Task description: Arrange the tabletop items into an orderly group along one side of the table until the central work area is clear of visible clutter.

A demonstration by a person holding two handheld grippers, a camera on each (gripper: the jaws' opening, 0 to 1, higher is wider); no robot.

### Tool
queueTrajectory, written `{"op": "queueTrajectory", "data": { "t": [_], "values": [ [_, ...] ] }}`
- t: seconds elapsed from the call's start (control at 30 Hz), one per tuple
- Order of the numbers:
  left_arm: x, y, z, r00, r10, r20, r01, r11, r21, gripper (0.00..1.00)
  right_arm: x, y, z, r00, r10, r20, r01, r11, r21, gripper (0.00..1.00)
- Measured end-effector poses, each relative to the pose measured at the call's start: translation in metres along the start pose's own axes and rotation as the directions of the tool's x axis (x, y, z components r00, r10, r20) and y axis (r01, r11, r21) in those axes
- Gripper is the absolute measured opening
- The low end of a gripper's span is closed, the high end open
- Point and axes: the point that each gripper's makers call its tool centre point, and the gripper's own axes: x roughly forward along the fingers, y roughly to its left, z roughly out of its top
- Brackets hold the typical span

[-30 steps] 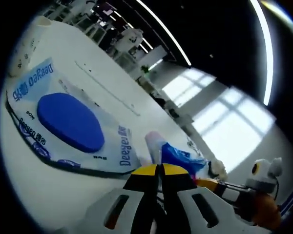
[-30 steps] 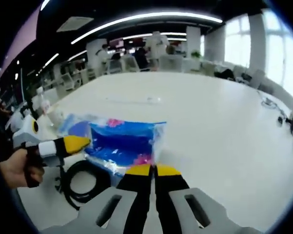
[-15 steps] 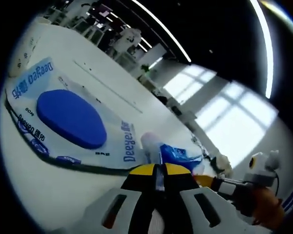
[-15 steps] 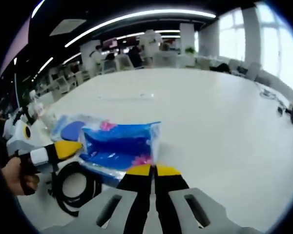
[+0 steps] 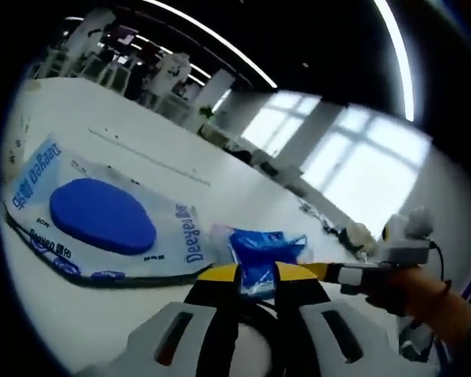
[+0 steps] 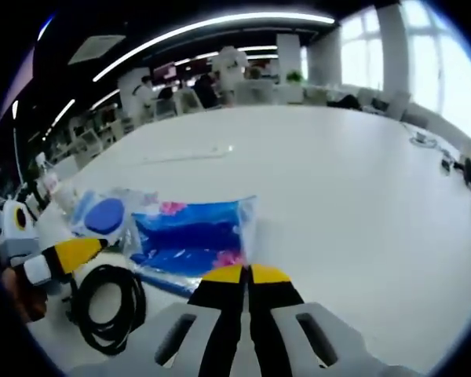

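On a broad white counter (image 6: 353, 181) in an open-plan office, the right tongs (image 6: 246, 274) stood with their yellow-tipped jaws pressed together at the near edge of a blue plastic pouch (image 6: 190, 237), pinching its clear rim. The pouch lay flat toward the counter's left side, and just beyond it rested a pack of wet wipes (image 6: 102, 215) with a round blue lid. A coiled black cable (image 6: 104, 301) lay close to the counter's near edge, beside the pouch. The left tongs (image 6: 72, 254) reached in from the left, their yellow tip just short of the pouch. In the left gripper view, the left tongs (image 5: 257, 272) had their jaws slightly parted, the blue pouch (image 5: 264, 249) showing between and just beyond the tips; whether they touched it could not be told. The wet wipes pack (image 5: 94, 215) lay flat beside it, and a person's hand (image 5: 424, 292) held the right tongs (image 5: 328, 272), which came in from the right.
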Motion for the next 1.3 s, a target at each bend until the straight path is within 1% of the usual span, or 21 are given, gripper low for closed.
{"op": "queueTrajectory", "data": {
  "t": [0.07,0.17,0.33,0.4,0.53,0.77,0.93,1.03,1.1,1.13,1.2,1.3],
  "values": [
    [-0.002,-0.003,0.0,1.0,-0.01,-0.004,0.01,0.999,0.03,0.17,0.002,0.001,-0.001,1.0,0.001,0.0,-0.001,1.0,0.004,0.0],
    [-0.003,-0.005,0.002,1.0,-0.019,-0.004,0.019,0.999,0.047,0.2,0.006,0.003,-0.001,1.0,0.004,-0.005,-0.004,1.0,0.017,0.0],
    [-0.006,-0.003,0.002,1.0,-0.012,-0.017,0.014,0.997,0.079,0.24,0.011,0.003,-0.003,1.0,0.007,-0.013,-0.006,1.0,0.024,0.0],
    [-0.007,-0.002,0.0,0.999,-0.009,-0.033,0.012,0.996,0.085,0.25,0.013,0.003,-0.003,1.0,0.007,-0.011,-0.006,1.0,0.031,0.0],
    [-0.01,-0.003,0.0,0.999,-0.009,-0.041,0.014,0.993,0.113,0.28,0.015,0.001,-0.001,1.0,0.002,-0.009,-0.002,0.999,0.04,0.0],
    [-0.013,-0.001,0.0,0.998,-0.005,-0.06,0.011,0.994,0.106,0.29,0.02,0.0,0.001,1.0,0.002,-0.009,-0.001,1.0,0.013,0.0],
    [-0.015,-0.002,0.002,0.998,-0.008,-0.062,0.015,0.993,0.116,0.3,0.021,0.0,0.002,1.0,0.003,-0.006,-0.003,1.0,0.004,0.0],
    [-0.015,-0.003,0.003,0.998,-0.012,-0.065,0.02,0.992,0.126,0.31,0.02,-0.002,0.006,1.0,0.0,0.015,0.0,1.0,0.03,0.03],
    [-0.016,-0.003,0.001,0.997,-0.013,-0.077,0.022,0.993,0.116,0.34,0.018,-0.001,0.008,1.0,0.008,0.024,-0.009,0.999,0.052,0.07],
    [-0.016,-0.002,0.002,0.997,-0.009,-0.077,0.018,0.994,0.112,0.35,0.017,0.0,0.01,1.0,0.009,0.029,-0.01,0.999,0.048,0.09],
    [-0.018,-0.001,0.002,0.997,-0.001,-0.083,0.012,0.991,0.131,0.36,0.014,0.002,0.013,0.999,0.012,0.039,-0.013,0.999,0.034,0.13],
    [-0.022,0.002,0.006,0.996,0.008,-0.086,0.004,0.99,0.141,0.38,0.012,0.004,0.015,0.999,0.018,0.037,-0.018,1.0,-0.017,0.17]
  ]
}}
